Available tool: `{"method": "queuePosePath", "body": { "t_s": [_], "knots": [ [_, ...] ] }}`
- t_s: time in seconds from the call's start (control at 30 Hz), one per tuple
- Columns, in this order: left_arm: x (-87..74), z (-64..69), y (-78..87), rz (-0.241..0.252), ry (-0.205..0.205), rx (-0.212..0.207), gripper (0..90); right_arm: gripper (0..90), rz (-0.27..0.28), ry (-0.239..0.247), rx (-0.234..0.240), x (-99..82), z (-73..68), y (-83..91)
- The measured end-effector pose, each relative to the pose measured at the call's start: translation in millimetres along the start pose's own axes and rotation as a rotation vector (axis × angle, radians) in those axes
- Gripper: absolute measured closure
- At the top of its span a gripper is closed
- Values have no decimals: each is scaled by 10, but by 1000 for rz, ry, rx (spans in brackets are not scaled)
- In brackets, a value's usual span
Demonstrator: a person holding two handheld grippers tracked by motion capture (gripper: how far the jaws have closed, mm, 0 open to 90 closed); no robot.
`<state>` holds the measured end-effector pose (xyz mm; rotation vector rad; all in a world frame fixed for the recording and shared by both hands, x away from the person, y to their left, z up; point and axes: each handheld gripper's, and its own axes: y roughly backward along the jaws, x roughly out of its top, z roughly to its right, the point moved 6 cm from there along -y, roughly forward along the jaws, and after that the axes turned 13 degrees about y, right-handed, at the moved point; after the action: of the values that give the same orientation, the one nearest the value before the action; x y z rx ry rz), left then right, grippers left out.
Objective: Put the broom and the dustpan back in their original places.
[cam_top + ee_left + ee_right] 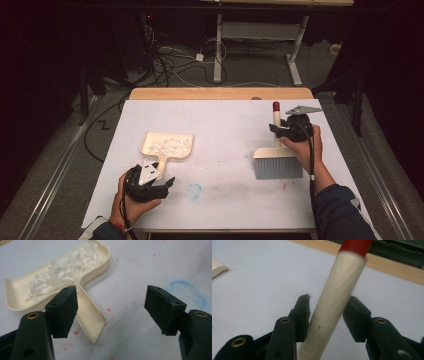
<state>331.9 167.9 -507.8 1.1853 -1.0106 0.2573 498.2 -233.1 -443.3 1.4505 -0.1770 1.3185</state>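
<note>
Still a spill risk with pan loose and brush barely kept

Possibly a toppled brush (277,162) first: stands at centre right of the high view, bristles down on the counter (225,125), handle rising through the right claw (276,131). Sits close on both sides of that handle in the right gripper view, right claw (328,315) neither wide nor plainly pinching; cannot tell whether the pads press. With slack there, could lean over and slap down on the counter.

Next, a knocked dustpan (166,145), left of centre in the high view. Hangs just below it with jaws wide apart and nothing between them, left claw (162,186). Seen from the left gripper view, left claw (112,307) with one jaw over the pan's handle (91,320); a careless nudge likely to skid the light pan and spill the shreds (67,267), loose enough to scatter.

Materials:
- Dustpan: cream plastic, smooth, shallow tray with rounded corners and raised rim, flat tongue of a handle.
- Shreds: white, thin, crinkled, heaped in the tray.
- Brush: pale faceted stick, round in section, red cap (355,246) at the top; cream head, dense grey bristles in a wide flat block.
- Counter: white matt sheet on wood, dotted with red specks (108,309) and marked with a faint blue ring (187,292).
</note>
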Motion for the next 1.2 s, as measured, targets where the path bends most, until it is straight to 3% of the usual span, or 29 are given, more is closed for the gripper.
{"method": "queuePosePath", "body": {
  "t_s": [0.1,0.2,0.43,0.6,0.83,1.03,1.2],
  "knots": [
    [-5,23,18,10,-13,-1,248,553,15,0,-21,43,17,15],
    [5,29,25,22,-12,-8,238,526,23,31,-71,82,18,56],
    [13,47,30,43,-19,-3,225,470,126,58,-128,181,6,223],
    [21,34,51,60,-2,-2,215,409,179,42,-128,187,-19,300],
    [-7,44,28,35,-39,5,198,337,225,34,-121,188,-100,357],
    [-7,49,28,36,-44,8,196,291,244,67,-92,201,-214,368],
    [6,32,41,37,-64,22,179,256,263,100,-107,227,-270,398]
  ]
}}
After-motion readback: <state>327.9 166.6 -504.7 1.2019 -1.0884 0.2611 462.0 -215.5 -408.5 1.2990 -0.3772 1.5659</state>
